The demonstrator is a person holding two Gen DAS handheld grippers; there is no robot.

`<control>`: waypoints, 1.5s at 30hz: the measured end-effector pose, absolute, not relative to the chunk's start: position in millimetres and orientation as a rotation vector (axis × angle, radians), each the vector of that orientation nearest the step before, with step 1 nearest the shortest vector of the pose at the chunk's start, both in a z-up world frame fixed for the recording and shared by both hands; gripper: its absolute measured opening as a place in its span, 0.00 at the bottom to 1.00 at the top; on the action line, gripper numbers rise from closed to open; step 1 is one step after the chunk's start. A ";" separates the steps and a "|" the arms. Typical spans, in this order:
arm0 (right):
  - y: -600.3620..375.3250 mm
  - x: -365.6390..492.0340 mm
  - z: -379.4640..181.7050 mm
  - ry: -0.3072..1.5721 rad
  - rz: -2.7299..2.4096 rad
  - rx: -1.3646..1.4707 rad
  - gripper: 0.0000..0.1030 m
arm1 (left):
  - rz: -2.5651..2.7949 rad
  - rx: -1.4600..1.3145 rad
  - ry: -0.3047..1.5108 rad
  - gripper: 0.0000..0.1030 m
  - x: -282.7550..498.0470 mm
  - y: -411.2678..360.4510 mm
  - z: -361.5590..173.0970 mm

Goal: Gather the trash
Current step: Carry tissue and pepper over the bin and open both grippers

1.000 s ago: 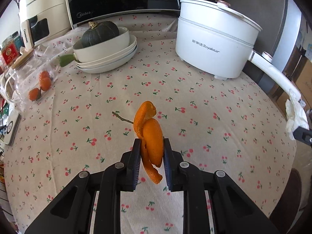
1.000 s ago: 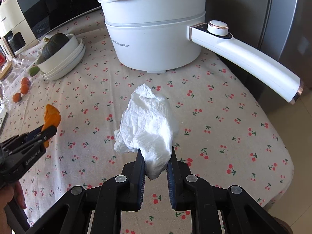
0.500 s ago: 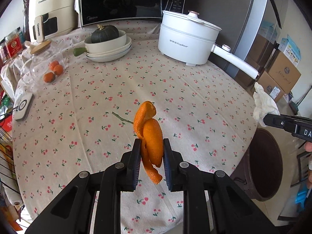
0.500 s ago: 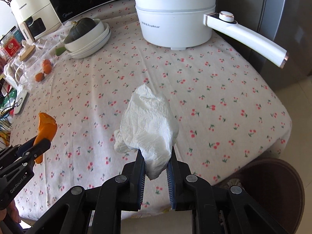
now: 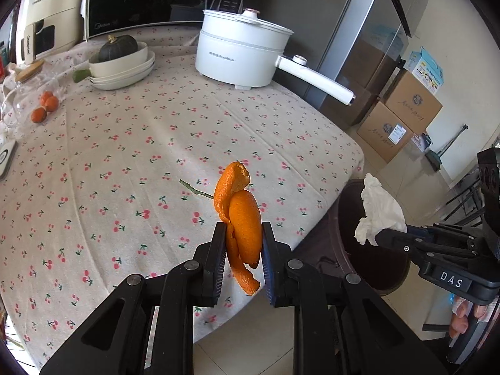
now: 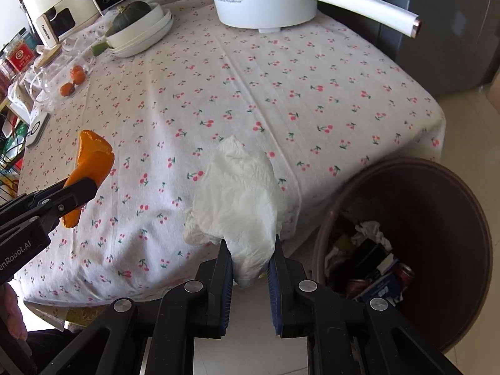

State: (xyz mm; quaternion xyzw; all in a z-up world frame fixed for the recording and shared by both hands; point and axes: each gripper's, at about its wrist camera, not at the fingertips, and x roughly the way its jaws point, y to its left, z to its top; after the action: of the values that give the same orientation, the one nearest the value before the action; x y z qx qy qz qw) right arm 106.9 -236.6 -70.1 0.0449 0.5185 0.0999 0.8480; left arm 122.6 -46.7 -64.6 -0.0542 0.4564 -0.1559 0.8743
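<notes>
Here, curled orange citrus peel [image 5: 242, 218] clamped in left gripper [image 5: 242, 243], above cherry-print tablecloth [image 5: 140, 143] near table edge. Crumpled white paper tissue [image 6: 240, 193] pinched tight in right gripper [image 6: 251, 256], just past cloth edge. Only right wrist view shows inside round dark-brown trash bin [image 6: 453, 218]: cans, paper scraps. Left view shows bin rim only, plus thin green stem [image 5: 195, 190] on cloth. Bare floor around bin.
</notes>
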 end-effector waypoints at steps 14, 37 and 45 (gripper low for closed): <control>-321.6 68.8 -98.1 1.126 0.043 0.080 0.20 | -0.485 0.008 0.996 0.21 102.9 -131.0 -90.1; -421.3 34.4 -130.6 1.195 -0.109 0.172 0.20 | -0.590 0.052 0.978 0.87 114.6 -233.7 -118.3; -410.8 41.4 -123.3 1.176 -0.077 0.160 0.20 | -0.535 0.073 0.966 0.87 116.0 -216.2 -111.2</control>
State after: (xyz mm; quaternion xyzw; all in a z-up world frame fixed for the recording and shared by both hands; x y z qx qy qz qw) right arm 41.4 -410.8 -123.3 0.0754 0.5541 -0.0363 0.8282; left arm 116.0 -216.2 -111.2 0.0348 0.4588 -0.2542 0.8507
